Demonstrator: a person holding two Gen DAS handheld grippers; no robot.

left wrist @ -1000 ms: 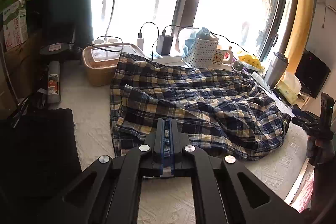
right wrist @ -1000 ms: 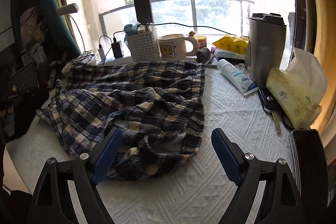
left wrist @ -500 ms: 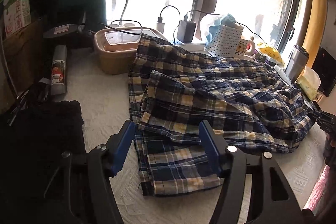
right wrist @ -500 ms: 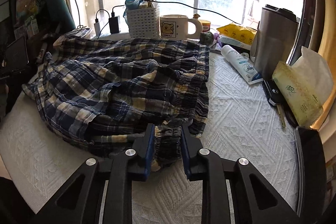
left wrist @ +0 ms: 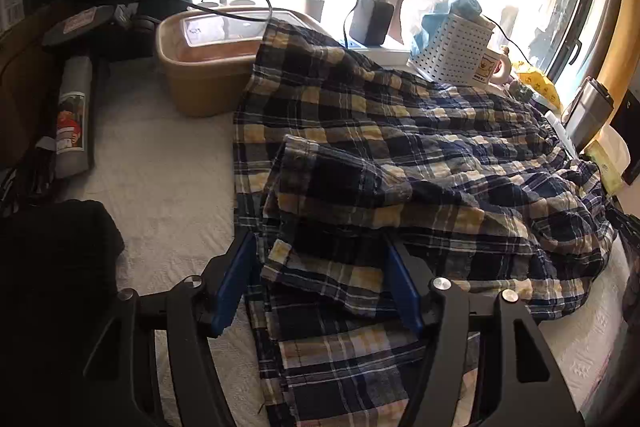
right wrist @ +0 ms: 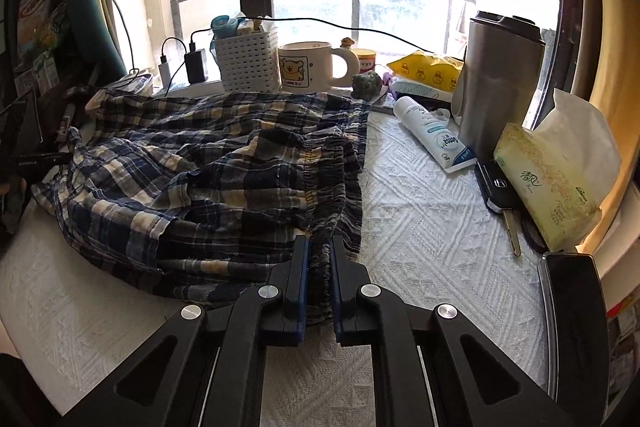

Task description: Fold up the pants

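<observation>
Navy, yellow and white plaid pants [left wrist: 400, 163] lie rumpled on a white textured cloth; they also show in the right wrist view [right wrist: 224, 179]. My left gripper [left wrist: 320, 283] is open, its blue pads on either side of the folded leg-hem end of the pants. My right gripper [right wrist: 319, 267] is shut on the gathered elastic waistband at the near edge of the pants.
A brown lidded box [left wrist: 208, 67], a white basket [right wrist: 248, 61], a mug [right wrist: 308, 67] and chargers stand behind the pants. A steel tumbler [right wrist: 496, 83], a tube [right wrist: 436, 135], a tissue pack [right wrist: 552, 187] and a key [right wrist: 504, 199] lie to the right. A dark bundle [left wrist: 52, 267] lies left.
My left gripper opened and moved forward over the leg hems. My right gripper moved in from open, closed on the waistband and now pinches it tighter.
</observation>
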